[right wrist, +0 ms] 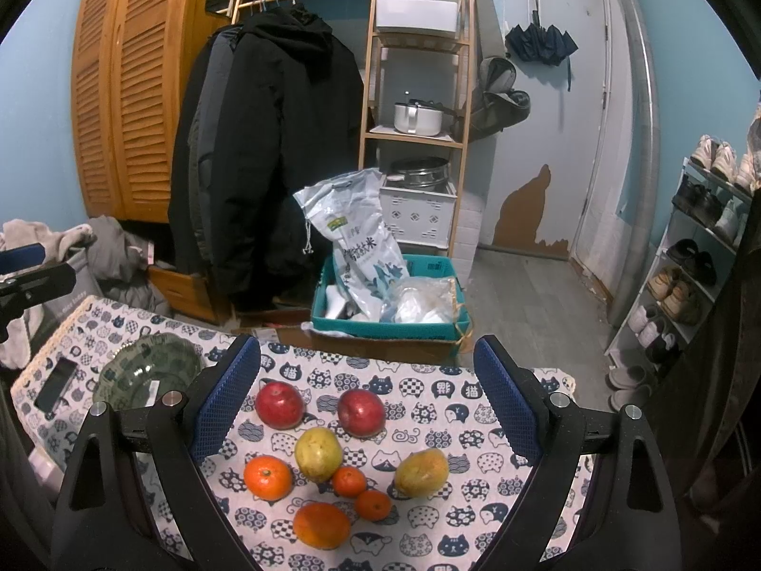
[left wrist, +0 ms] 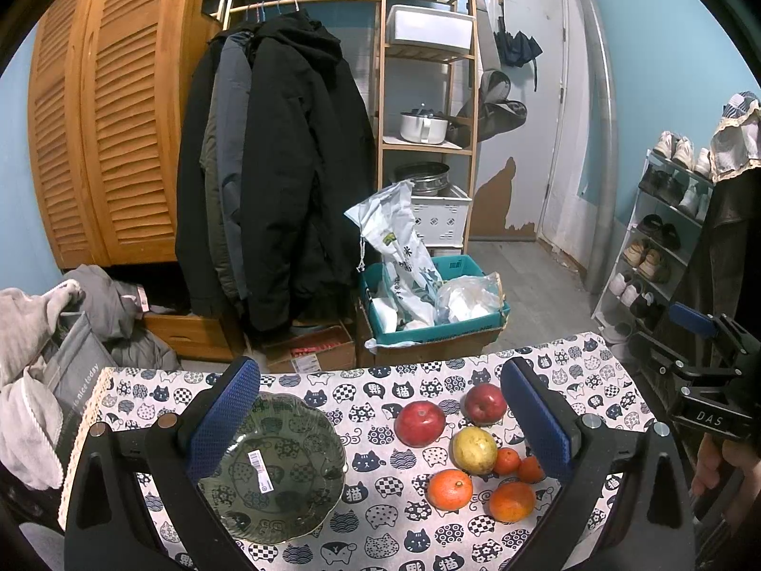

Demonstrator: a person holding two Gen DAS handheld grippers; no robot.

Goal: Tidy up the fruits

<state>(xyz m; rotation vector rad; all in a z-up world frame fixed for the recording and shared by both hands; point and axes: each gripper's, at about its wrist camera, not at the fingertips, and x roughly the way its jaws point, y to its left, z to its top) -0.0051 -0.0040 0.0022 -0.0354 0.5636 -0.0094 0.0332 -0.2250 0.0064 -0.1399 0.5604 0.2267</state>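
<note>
On the cat-print tablecloth [right wrist: 428, 399] lie two red apples [right wrist: 279, 403] [right wrist: 361, 412], two yellow-green pears [right wrist: 317, 453] [right wrist: 421, 471], and several oranges [right wrist: 267, 477], large and small. A dark green glass bowl [left wrist: 280, 466], wrapped in film with a white label, stands to their left. My left gripper [left wrist: 380, 423] is open above the table, its left finger [left wrist: 223, 418] over the bowl's edge and the apples [left wrist: 419, 422], a pear [left wrist: 474, 450] and oranges [left wrist: 450, 489] between its fingers' span. My right gripper [right wrist: 368, 399] is open over the fruit, holding nothing.
A dark phone [right wrist: 56, 384] lies on the cloth's far left. Beyond the table's far edge sit a teal crate [right wrist: 395, 304] with bags, hanging coats [right wrist: 266, 152], a wooden shelf [right wrist: 414, 109] and a shoe rack [right wrist: 685, 257]. A hand [left wrist: 718, 466] holds the other gripper at right.
</note>
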